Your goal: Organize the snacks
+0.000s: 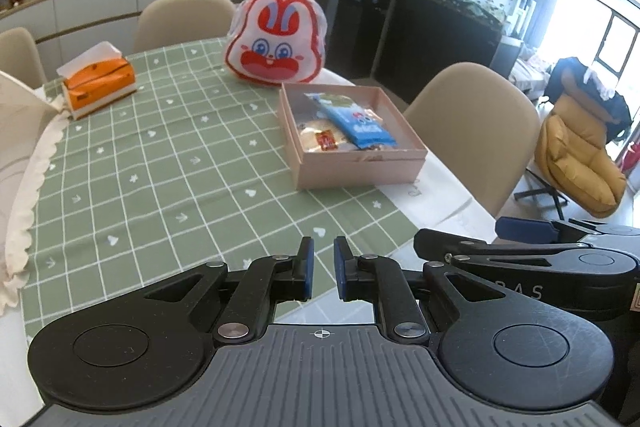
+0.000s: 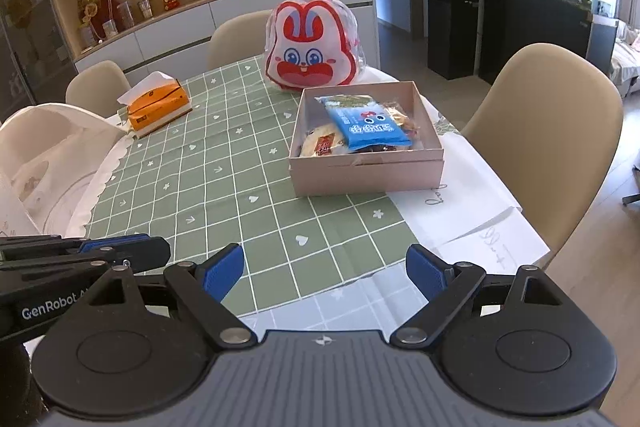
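Two grippers hang low over the green checked tablecloth (image 2: 224,163), both holding nothing. Toward the upper left of the right wrist view lies an orange tissue box (image 2: 158,107). At lower centre of the left wrist view, the left gripper (image 1: 323,269) has its blue pads nearly pressed together, a thin slit between them. Right of centre, the pink box (image 2: 366,167) holds a blue snack packet (image 2: 368,127) lying over a round rice cracker (image 2: 320,145), with a rabbit-face bag (image 2: 312,47) just behind. Lower down, the right gripper (image 2: 324,275) is spread wide.
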### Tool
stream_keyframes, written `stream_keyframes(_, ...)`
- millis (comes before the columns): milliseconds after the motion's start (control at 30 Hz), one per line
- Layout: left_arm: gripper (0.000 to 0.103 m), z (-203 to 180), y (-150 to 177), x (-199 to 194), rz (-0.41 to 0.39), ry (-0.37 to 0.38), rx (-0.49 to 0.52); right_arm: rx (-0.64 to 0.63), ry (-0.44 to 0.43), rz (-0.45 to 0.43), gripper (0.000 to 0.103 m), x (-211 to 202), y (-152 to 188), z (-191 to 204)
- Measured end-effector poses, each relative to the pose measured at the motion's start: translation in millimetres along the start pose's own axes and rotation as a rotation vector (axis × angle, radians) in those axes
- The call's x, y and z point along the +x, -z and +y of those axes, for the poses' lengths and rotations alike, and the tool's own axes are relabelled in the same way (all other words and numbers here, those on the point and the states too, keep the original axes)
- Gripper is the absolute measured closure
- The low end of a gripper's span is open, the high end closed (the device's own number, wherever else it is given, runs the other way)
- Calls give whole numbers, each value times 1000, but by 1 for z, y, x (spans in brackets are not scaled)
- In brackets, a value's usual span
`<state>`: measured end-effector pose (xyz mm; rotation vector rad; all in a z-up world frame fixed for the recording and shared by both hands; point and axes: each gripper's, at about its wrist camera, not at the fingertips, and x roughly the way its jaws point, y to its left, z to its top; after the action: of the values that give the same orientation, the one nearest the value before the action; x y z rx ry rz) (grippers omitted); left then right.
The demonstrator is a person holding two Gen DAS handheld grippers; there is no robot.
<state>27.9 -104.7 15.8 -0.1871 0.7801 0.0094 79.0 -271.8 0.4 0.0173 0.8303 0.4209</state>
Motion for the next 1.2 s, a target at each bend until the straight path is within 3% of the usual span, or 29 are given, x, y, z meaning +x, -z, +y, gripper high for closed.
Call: stream_keyframes(1200, 88, -2, 7, -5, 15, 29, 24, 9, 10, 3, 14, -10, 5, 0)
